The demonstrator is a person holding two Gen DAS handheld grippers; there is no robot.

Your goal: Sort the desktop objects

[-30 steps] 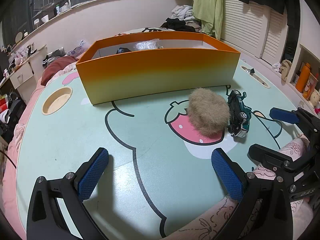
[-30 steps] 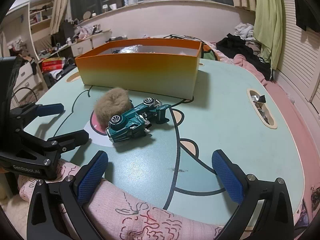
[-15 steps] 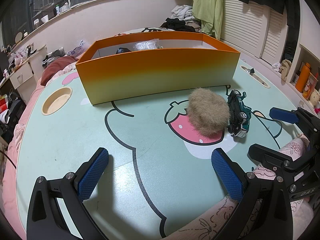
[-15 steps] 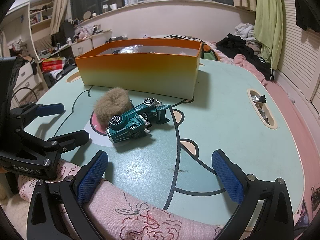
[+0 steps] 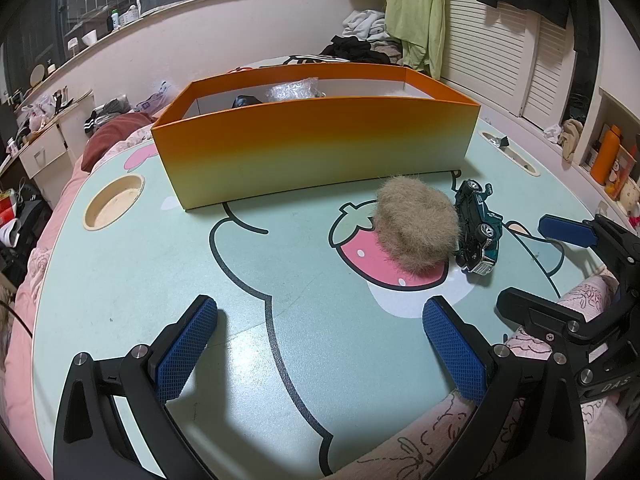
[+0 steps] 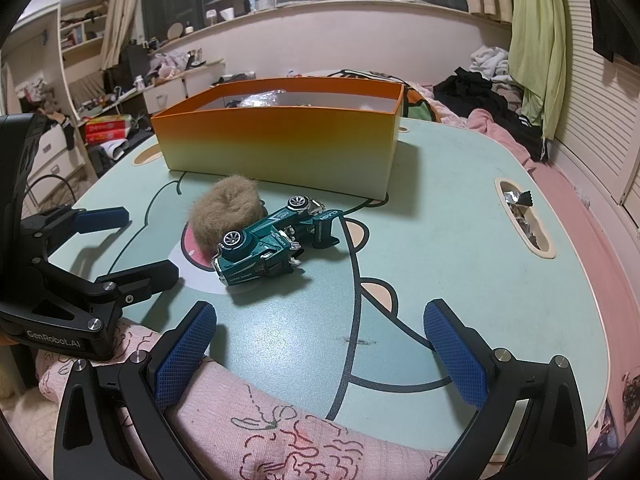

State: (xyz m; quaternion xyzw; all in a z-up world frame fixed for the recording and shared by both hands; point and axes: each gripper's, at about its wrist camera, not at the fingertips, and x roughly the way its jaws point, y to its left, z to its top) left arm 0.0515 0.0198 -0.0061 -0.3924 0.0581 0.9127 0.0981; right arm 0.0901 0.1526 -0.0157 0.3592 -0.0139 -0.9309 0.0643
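Note:
A tan furry ball lies on the green cartoon table, touching a green toy car that lies on its side to its right. Both sit in front of an orange box holding a plastic bag and dark items. The ball, car and box also show in the right wrist view. My left gripper is open and empty near the table's front edge. My right gripper is open and empty, short of the car, and appears in the left wrist view.
A round cup recess sits at the table's left. An oblong recess with foil wrappers sits at the right. Pink patterned cloth covers the front edge. Clothes and furniture surround the table.

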